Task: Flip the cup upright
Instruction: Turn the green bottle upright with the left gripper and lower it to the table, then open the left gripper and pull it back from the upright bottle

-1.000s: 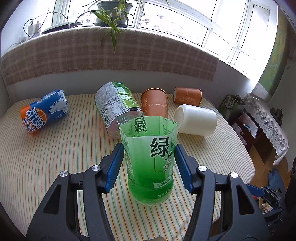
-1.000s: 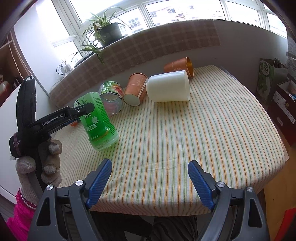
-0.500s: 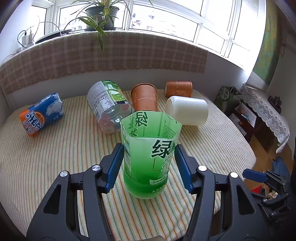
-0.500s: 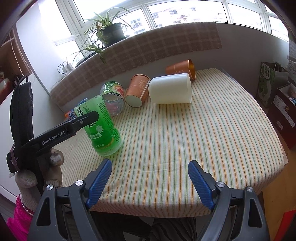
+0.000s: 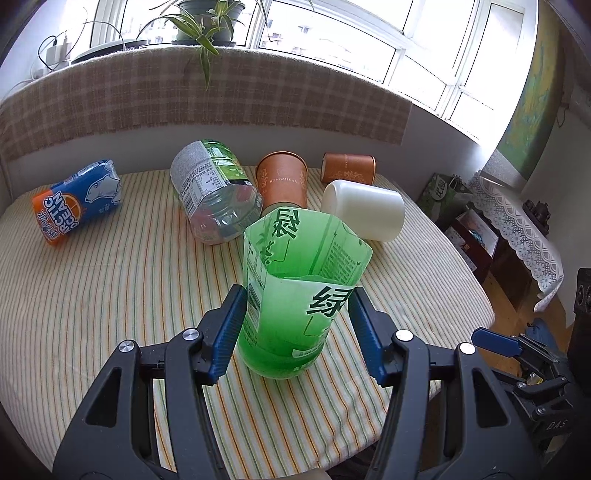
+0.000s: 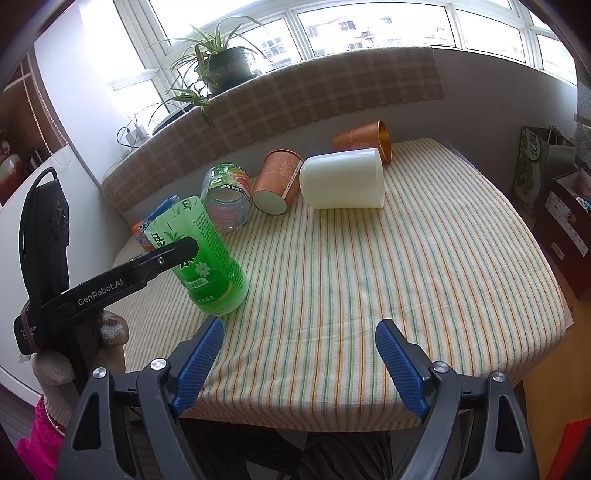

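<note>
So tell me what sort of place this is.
Probably a home sunroom or enclosed balcony: a wide window bank, a potted spider plant on the sill, and a table under a striped cloth strewn with cups.

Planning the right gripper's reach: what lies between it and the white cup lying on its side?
Only bare striped tablecloth, shown in the right wrist view, lies between the right gripper and the white cup.
</note>
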Demonstrator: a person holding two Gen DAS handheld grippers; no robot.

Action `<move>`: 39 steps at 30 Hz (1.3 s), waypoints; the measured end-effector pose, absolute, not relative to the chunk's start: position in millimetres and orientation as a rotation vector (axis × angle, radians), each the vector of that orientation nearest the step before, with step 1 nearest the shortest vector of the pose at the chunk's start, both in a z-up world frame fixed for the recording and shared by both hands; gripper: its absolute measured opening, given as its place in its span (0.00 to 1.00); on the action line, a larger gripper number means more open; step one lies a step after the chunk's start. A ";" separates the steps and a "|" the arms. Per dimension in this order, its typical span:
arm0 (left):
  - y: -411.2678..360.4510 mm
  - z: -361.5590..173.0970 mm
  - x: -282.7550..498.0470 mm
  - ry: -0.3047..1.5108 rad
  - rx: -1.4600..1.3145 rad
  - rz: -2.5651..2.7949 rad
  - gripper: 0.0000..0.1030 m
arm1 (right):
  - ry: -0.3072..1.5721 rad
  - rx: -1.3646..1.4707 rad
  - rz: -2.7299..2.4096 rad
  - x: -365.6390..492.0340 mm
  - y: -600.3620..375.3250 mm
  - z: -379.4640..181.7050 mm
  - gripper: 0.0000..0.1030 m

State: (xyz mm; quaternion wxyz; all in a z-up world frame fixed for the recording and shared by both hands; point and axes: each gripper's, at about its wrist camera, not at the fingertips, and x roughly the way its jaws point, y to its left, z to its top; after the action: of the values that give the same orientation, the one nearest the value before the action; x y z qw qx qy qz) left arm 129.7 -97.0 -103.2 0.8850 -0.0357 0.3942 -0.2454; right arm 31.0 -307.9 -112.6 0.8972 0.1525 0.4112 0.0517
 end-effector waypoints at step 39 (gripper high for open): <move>-23.1 -60.9 52.0 0.580 -0.039 -0.248 0.76 | 0.624 0.048 0.021 25.5 -268.5 -65.2 0.89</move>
State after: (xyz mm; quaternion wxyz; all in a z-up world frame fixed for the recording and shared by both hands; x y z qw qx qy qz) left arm 52.0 -23.1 -60.9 0.9505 -0.0193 0.2850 -0.1219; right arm 25.5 -268.5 -65.2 0.9513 0.0234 0.3072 0.0102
